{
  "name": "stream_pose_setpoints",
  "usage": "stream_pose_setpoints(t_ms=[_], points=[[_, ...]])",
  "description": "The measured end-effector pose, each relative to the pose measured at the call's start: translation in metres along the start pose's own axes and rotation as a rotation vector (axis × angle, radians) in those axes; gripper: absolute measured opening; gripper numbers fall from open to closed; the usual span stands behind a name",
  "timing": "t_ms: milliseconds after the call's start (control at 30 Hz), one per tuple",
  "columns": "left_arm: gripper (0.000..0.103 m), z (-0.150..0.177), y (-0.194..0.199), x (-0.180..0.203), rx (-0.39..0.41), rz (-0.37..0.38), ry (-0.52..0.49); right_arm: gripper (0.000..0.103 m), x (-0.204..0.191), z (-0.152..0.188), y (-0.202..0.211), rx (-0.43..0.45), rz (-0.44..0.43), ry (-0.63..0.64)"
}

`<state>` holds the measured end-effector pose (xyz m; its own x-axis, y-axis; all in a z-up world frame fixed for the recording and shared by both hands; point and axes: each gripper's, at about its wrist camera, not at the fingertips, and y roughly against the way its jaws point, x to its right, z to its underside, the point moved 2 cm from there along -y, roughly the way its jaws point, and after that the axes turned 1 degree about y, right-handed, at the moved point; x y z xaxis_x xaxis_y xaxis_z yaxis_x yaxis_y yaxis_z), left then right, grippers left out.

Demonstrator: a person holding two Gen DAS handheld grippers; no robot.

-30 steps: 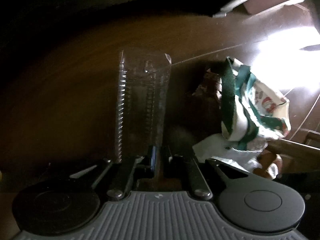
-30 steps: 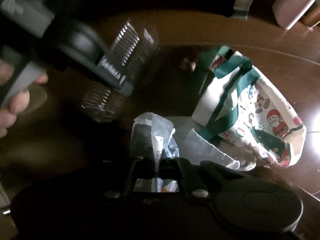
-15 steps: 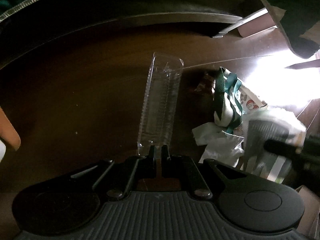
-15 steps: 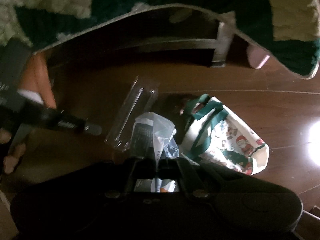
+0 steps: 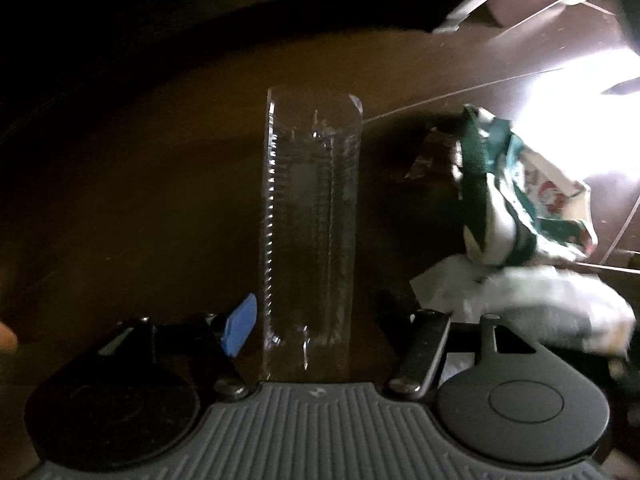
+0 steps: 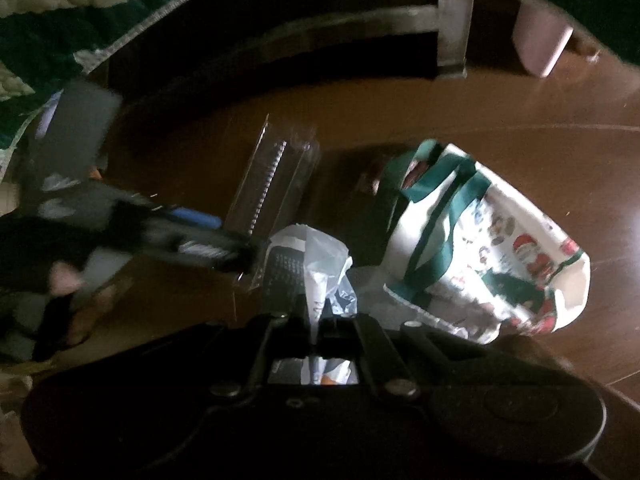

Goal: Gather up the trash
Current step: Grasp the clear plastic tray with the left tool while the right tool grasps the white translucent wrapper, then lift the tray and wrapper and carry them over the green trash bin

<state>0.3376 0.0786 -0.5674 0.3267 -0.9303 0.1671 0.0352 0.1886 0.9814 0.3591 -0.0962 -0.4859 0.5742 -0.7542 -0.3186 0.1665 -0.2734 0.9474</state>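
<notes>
The left gripper (image 5: 316,332) has just been opening; its fingers stand apart, and the clear plastic tray (image 5: 310,216) between them lies on the wooden floor (image 5: 140,200), untouched. The right gripper (image 6: 316,316) pinches a plastic bag (image 6: 324,252), beside the tote bag (image 6: 500,248).

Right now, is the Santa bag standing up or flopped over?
Flopped over. The Santa bag lies on its side on the wooden floor, printed face upward, green handles sprawled toward its open mouth.
</notes>
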Motion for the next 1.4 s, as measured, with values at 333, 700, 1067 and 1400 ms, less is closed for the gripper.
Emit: stream_pose_setpoints(t_ms=[333,700,1067,1400], points=[[0.065,-0.019,-0.030,0.002,0.005,-0.064,-0.010,0.003,0.014,0.007,-0.024,-0.056,-0.020,-0.066],[0.040,-0.004,-0.002,0.013,0.017,-0.044,-0.053,0.003,0.007,0.004,-0.020,-0.051,0.009,-0.060],[0.040,0.033,0.111,0.007,0.104,0.011,-0.022,0.003,-0.016,-0.018,0.074,0.090,0.058,-0.069],[0.040,0.086,0.252,0.018,0.278,0.079,-0.033,0.003,-0.080,0.004,0.192,0.264,0.072,-0.051]])
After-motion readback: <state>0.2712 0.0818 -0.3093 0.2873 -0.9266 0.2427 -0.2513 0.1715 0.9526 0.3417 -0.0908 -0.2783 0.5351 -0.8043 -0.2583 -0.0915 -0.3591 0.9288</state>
